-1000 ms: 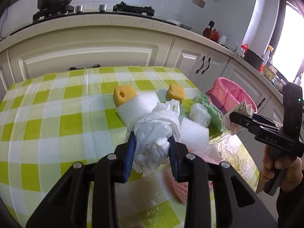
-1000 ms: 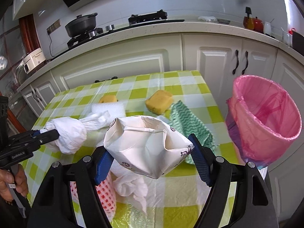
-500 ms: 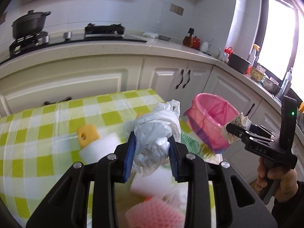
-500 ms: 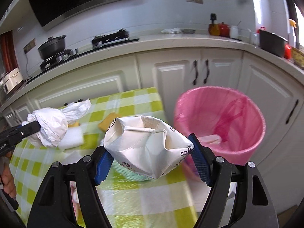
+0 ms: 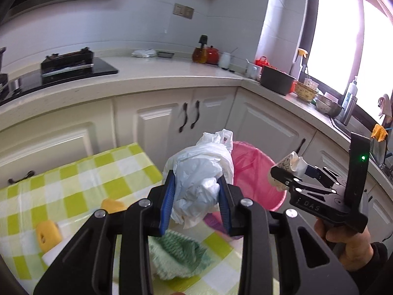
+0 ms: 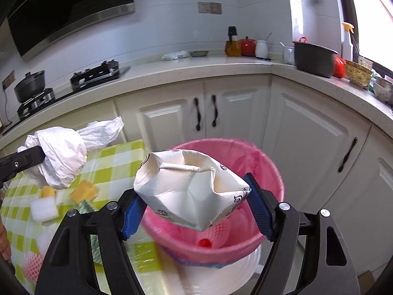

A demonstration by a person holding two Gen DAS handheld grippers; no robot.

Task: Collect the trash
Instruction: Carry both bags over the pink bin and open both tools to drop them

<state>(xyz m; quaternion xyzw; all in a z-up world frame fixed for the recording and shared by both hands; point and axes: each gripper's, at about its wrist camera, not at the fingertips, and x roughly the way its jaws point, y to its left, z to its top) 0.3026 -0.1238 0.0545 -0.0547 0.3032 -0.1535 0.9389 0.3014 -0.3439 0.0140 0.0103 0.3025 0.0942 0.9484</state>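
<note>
**Two light pieces of trash held near the bin**

The right tongs (image 6: 196,211) are clamped on a crushed paper cup (image 6: 191,189). The cup hangs just above the open mouth of the pink bin (image 6: 267,169), which stands on the floor beside the table (image 6: 115,162). The left tongs (image 5: 195,204) are clamped on a crumpled white bag (image 5: 203,172). Seen from the right camera, this bag is over the table edge, to the left of the bin and not yet above it.

The cup is probably very light and half stiff. Its wall is already folded and dented, so it gives way under pressure and cannot be harmed more. The blue pads (image 6: 258,211) press its two sides across the widest part, and this seems a safe hold. When the tongs spread, it should fall straight down, because nothing sticks to it.

The bag looks like thin plastic film, soft and a little slippery, with almost no weight. It is taken at the thick middle of the bundle, where many layers are together; a hold on the loose tail at the top would likely slip. After release it may cling to a pad or drift sideways, so it is better to bring it well over the bin mouth first.

On the table there remain yellow sponges (image 6: 83,191), a white foam block (image 6: 44,209) and a green cloth (image 5: 176,253).
</note>
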